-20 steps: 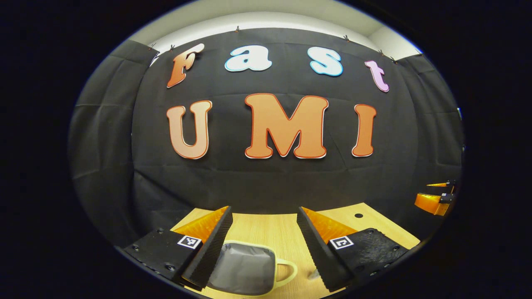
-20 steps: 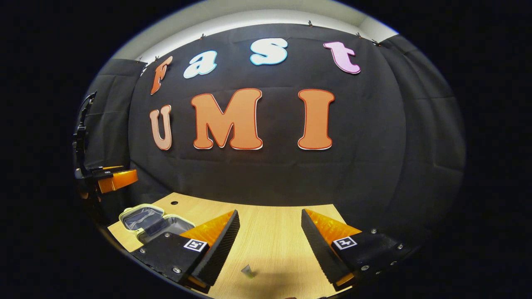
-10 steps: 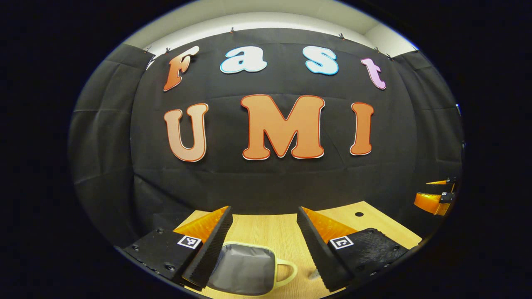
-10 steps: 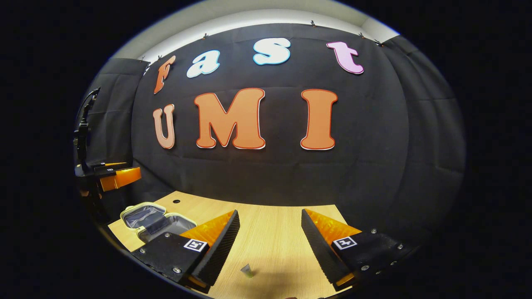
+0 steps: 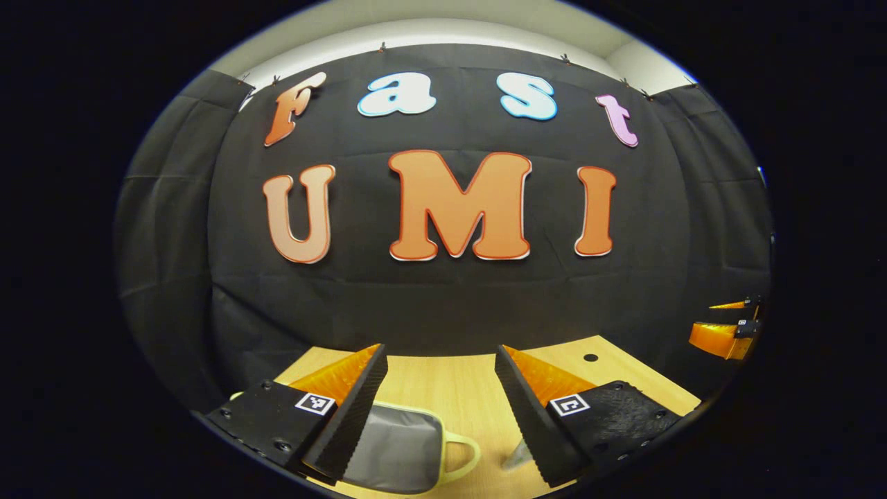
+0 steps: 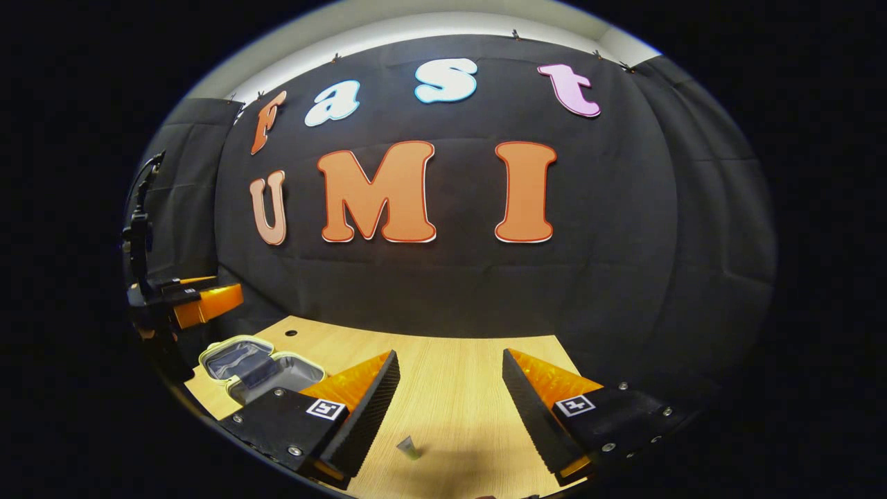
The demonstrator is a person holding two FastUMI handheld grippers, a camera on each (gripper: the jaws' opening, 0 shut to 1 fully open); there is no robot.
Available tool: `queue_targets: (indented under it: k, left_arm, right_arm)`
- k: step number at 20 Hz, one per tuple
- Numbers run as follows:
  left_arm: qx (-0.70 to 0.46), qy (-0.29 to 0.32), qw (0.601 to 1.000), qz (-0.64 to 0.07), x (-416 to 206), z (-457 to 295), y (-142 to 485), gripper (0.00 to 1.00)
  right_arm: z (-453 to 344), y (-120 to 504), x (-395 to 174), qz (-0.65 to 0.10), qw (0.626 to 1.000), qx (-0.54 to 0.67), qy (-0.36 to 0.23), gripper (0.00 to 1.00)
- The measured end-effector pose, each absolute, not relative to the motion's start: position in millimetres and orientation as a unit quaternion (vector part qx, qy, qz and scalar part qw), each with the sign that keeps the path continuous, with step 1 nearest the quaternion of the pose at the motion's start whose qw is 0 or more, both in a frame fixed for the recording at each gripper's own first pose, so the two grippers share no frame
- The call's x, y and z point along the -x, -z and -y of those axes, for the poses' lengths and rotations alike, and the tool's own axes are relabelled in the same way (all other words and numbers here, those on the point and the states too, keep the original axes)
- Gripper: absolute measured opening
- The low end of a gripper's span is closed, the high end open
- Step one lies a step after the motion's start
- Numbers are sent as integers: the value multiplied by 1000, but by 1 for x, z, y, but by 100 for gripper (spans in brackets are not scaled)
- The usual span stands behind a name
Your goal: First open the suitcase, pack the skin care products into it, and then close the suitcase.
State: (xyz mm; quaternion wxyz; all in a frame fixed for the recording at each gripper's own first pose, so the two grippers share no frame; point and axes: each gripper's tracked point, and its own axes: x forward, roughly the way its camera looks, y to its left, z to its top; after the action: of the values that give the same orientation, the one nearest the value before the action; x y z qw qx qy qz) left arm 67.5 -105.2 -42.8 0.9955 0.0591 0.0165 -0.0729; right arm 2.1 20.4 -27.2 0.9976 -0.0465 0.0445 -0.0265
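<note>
Jaws, left gripper (image 5: 440,388): wide apart, with nothing between the two fingers. It hangs over the table with the suitcase just below it.
Jaws, right gripper (image 6: 450,388): wide apart too, and holding nothing. It hangs above the bare wood.
Suitcase: the small cream-edged suitcase with grey cloth lining (image 5: 405,447) lies open on the table. In the left gripper view one grey half and its cream loop handle show between the fingers. In the right gripper view (image 6: 260,367) both open halves lie flat side by side, near the left end of the table.
Skin care product: a little pale tube with a greenish end (image 6: 407,448) lies on the wood between the right gripper's fingers, well apart from the suitcase. A small pale thing (image 5: 518,457) peeks out beside the left gripper's right finger; what it is cannot be told.
Table: the light wooden table top (image 6: 457,409) has a small dark round hole (image 5: 590,357) near its back edge.
</note>
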Motion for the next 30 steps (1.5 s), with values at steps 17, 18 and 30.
queue_targets:
  k: [17, 18, 30]
  left_arm:
    - [-126, 135, 943, -277, -115, 185, 368, 70]
    - [-126, 139, 940, -286, -116, 189, 377, 59]
    - [-36, 169, 926, -335, -54, 162, 301, 33]
  right_arm:
    - [61, 78, 30, -125, 986, 48, 100, 95]
    - [60, 81, 31, -128, 986, 45, 99, 95]
    - [-19, 179, -4, -192, 980, 46, -10, 95]
